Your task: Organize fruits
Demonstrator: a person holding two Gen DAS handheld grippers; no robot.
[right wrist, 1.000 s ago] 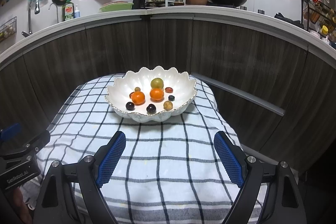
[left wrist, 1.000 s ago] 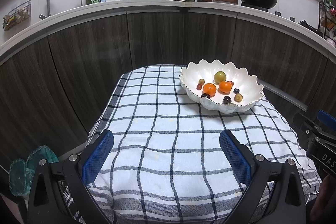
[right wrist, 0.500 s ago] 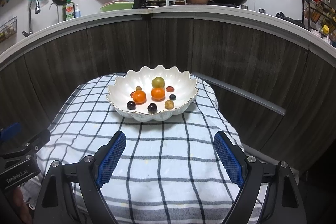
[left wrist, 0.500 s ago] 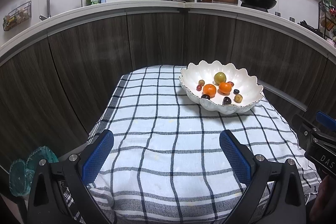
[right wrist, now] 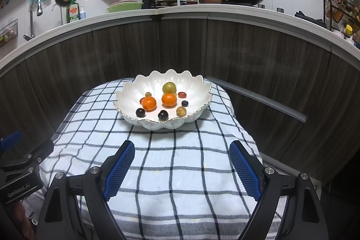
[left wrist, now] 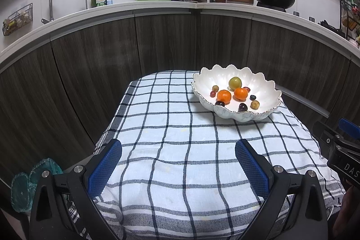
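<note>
A white scalloped bowl [left wrist: 265, 91] [right wrist: 132, 96] stands at the far right of a checked cloth [left wrist: 180, 138] [right wrist: 180, 161]. It holds two oranges [left wrist: 224, 96] [right wrist: 169, 99], a green fruit [left wrist: 235, 83] [right wrist: 169, 87] and several small dark, red and yellow fruits. My left gripper [left wrist: 178, 159] is open and empty over the near cloth, well short of the bowl. My right gripper [right wrist: 181, 161] is open and empty, in front of the bowl. Each gripper shows at the edge of the other's view [left wrist: 337, 150] [right wrist: 20, 168].
The cloth covers a small table that drops off on all sides. Dark wood cabinet fronts [left wrist: 180, 42] curve closely behind it, under a white counter with kitchenware. A teal object [left wrist: 27, 186] lies on the floor at the left.
Both views have shifted very slightly; the bowl sits a touch higher in the frames. Nothing was grasped or released.
</note>
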